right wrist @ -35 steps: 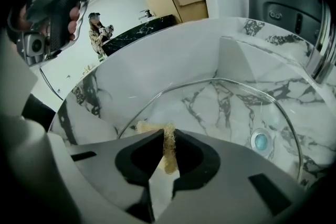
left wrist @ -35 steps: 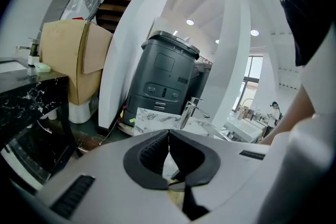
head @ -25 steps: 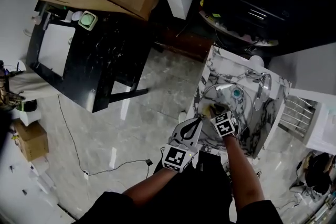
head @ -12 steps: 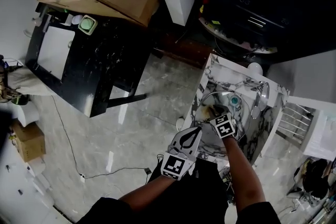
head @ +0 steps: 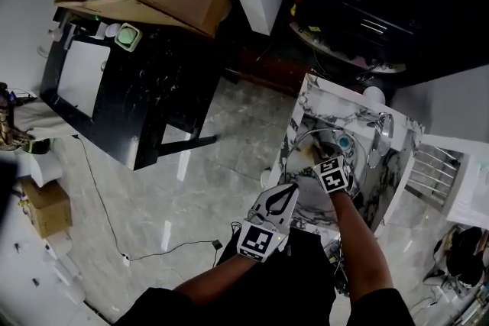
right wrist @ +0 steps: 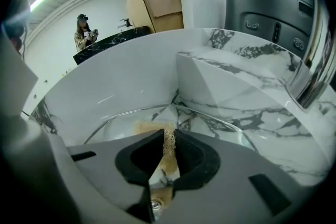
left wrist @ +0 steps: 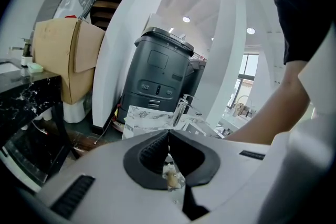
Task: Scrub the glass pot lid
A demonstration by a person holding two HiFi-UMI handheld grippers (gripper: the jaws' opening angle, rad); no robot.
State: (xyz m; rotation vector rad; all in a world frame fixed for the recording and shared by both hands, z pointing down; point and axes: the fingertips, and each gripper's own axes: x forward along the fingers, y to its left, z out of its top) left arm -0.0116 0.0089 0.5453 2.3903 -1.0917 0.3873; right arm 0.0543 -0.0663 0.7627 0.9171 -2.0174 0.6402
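The right hand-held gripper [right wrist: 168, 135] is clamped on a tan sponge [right wrist: 167, 152], apparently touching the glass pot lid [right wrist: 113, 126], which lies in the marble sink [right wrist: 236, 81] at lower centre. The left hand-held gripper [left wrist: 168, 136] is closed and empty, clear of the sink. Scrubbing seems under way, and most of the lid is probably still to do.

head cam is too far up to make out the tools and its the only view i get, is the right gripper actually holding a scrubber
observer: yes. In the right gripper view, the right gripper is shut on a thin tan scrub pad.
operator: is the pad on the lid
observer: it looks so. The pad's front edge lies against the glass lid, which sits in the marble sink.
operator: and the left one
observer: the left gripper is shut with nothing between its jaws, and it points toward the faucet.
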